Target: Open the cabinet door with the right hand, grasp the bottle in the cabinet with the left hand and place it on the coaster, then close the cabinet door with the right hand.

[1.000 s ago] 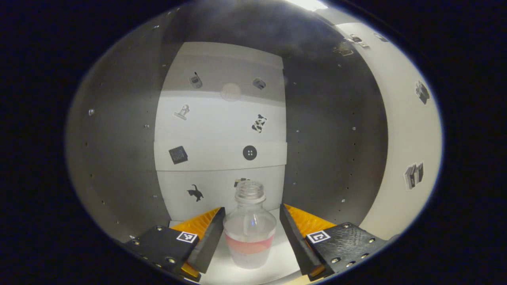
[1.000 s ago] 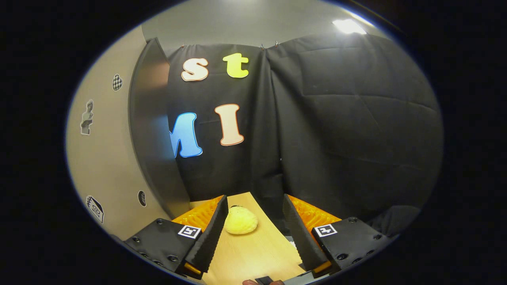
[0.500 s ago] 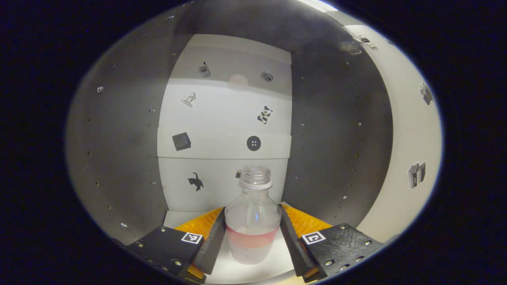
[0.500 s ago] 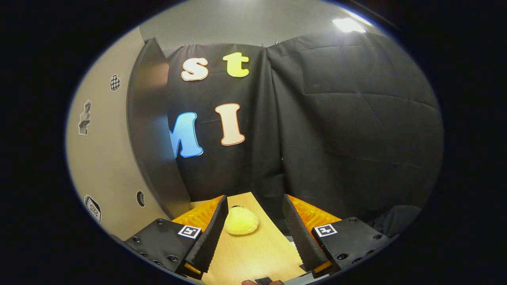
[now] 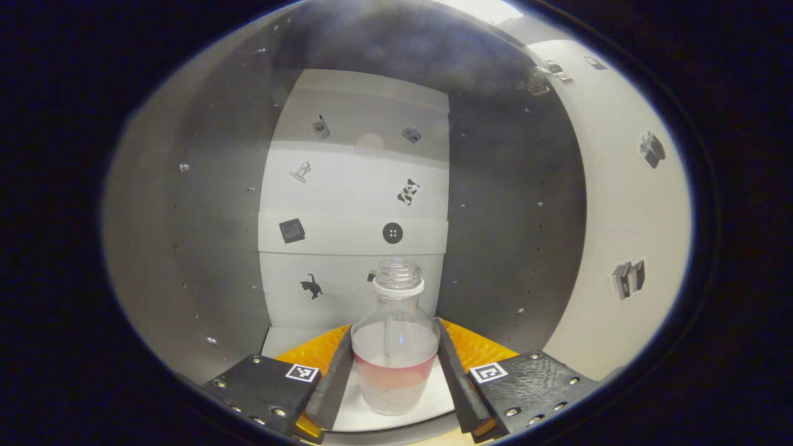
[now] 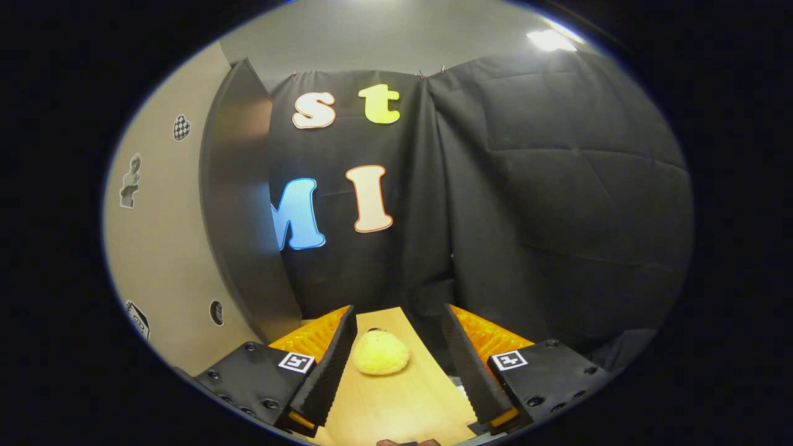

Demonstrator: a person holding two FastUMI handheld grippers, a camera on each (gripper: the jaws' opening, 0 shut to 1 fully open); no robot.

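One bottle (image 5: 394, 359) stands upright at lower centre inside the cabinet (image 5: 508, 217), clamped between the left gripper (image 5: 393, 367) fingers. The right gripper (image 6: 398, 358) gapes, empty, over the table (image 6: 403, 402); one yellow lump (image 6: 380, 360) beyond; cabinet door (image 6: 238, 204) upper left.

Bottle (image 5: 394, 353): clear, smooth, glossy plastic with a ribbed threaded neck and a translucent reddish band. Cabinet (image 5: 204, 248) side walls: smooth, matt dark panels with rows of small holes. Cabinet rear panel: matt white, carrying flat printed stickers. Cabinet door (image 6: 238, 204): smooth grey face with a faint sheen. Bench (image 6: 396, 402): light wood, fine grain, matt. Booth wall (image 6: 557, 204): matt black cloth, creased. Yellow object (image 6: 380, 353) on the bench: rough, fuzzy surface.
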